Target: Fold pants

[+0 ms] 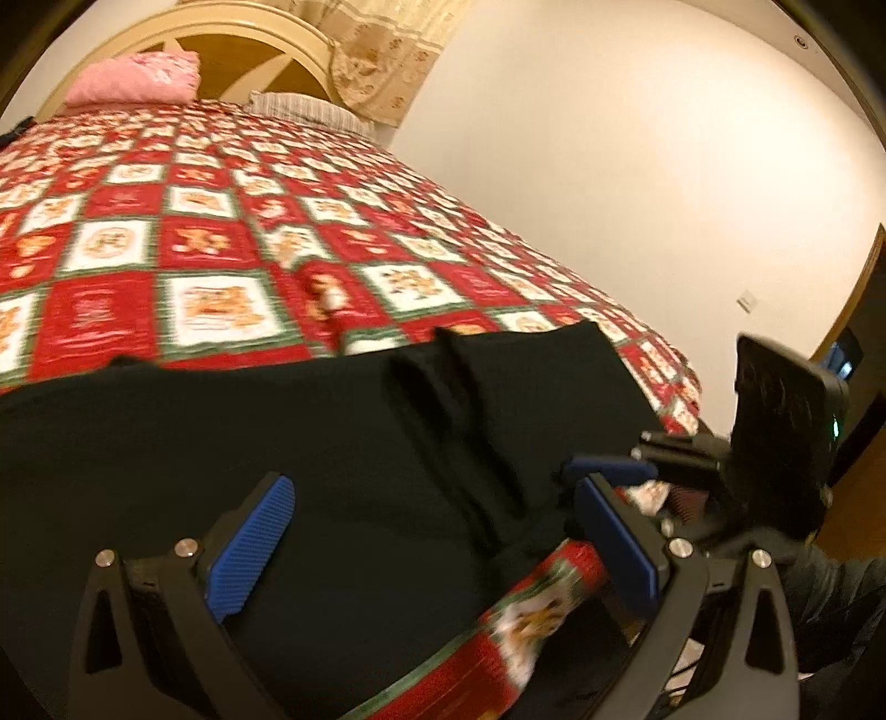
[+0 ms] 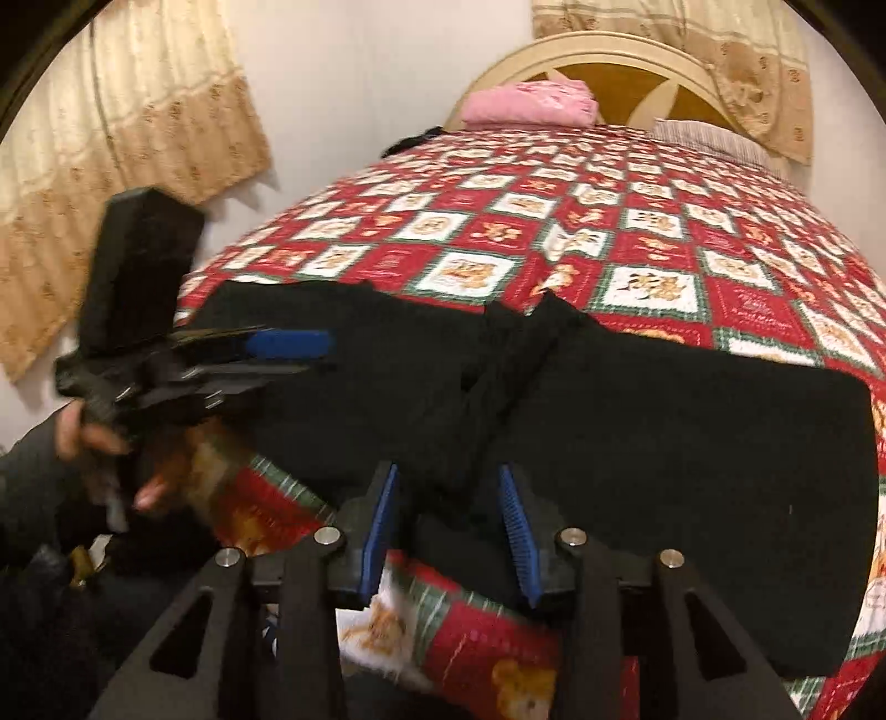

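Note:
Black pants [image 1: 277, 432] lie flat across the near edge of the bed, with a raised fold ridge [image 2: 498, 376] down their middle. My left gripper [image 1: 434, 487] is wide open just above the cloth, and its blue pads [image 1: 249, 548] touch nothing. In the right wrist view the left gripper [image 2: 288, 343] shows side-on at the pants' left end, held by a hand [image 2: 94, 437]. My right gripper [image 2: 448, 471] hovers at the near hem, partly open. The ridge's end lies between its pads [image 2: 518, 531], and neither presses on the cloth. The right gripper [image 1: 603, 471] also shows at the pants' right end.
The bed carries a red, white and green checked quilt [image 2: 554, 232], bunched at the near edge [image 1: 531, 609]. A pink pillow [image 2: 531, 102] and a striped pillow [image 2: 709, 138] lie by the headboard [image 1: 232, 33]. Curtains [image 2: 111, 138] hang on the white wall [image 1: 637, 166].

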The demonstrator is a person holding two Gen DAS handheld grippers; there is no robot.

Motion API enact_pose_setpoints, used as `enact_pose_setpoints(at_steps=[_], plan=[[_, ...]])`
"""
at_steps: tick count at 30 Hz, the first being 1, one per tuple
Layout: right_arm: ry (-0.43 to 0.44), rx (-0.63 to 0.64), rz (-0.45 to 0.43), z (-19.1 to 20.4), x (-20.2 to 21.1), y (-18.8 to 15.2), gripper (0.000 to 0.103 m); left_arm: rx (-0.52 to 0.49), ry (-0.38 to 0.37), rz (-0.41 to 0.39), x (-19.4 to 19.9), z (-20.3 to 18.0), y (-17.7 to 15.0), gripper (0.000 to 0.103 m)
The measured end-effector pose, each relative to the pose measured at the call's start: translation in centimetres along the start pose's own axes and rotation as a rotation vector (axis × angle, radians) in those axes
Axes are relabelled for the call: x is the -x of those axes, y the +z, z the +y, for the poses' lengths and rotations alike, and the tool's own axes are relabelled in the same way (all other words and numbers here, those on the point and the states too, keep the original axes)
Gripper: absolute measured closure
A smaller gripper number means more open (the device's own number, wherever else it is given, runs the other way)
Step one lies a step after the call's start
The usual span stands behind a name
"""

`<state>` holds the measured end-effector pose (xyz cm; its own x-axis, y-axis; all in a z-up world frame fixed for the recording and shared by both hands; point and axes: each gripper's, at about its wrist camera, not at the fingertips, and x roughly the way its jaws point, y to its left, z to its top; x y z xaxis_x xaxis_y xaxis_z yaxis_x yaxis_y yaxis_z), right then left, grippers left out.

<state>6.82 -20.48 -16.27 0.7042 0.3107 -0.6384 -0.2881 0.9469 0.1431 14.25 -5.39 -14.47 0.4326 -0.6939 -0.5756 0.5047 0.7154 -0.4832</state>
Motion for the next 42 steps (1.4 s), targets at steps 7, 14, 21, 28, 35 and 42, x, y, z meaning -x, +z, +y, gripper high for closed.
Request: enact_pose_setpoints(at_steps=[7, 14, 21, 28, 35, 42], plan=[[0.058, -0.034, -0.08, -1.2, 2.1, -2.0, 0.063, 0.046, -0.051, 0.064, -3.5, -1.3, 1.1, 0.0], [-0.028, -0.061, -0.157, -2.3, 3.3, -2.2, 0.063, 0.1, -0.046, 0.058, -3.9, -0.8, 1.9, 0.0], [-0.095, 0.047, -0.129, 0.8, 1.2, -0.6, 0.063, 0.142, -0.025, 0.04, -3.5, 0.4, 2.2, 0.0], [-0.201, 0.111, -0.061, 1.9, -2.5, -0.6, 0.085, 0.18, -0.066, 0.031, -3.2, 0.8, 2.3, 0.0], [-0.18, 0.138, -0.063, 2.4, -1.6, -1.0, 0.095, 0.151, -0.085, 0.051, -4.5, -0.2, 2.5, 0.0], [-0.086, 0.17, -0.09, 2.0, -0.5, -1.6, 0.067, 0.126, -0.061, 0.09, -6.0, -1.1, 2.8, 0.014]])
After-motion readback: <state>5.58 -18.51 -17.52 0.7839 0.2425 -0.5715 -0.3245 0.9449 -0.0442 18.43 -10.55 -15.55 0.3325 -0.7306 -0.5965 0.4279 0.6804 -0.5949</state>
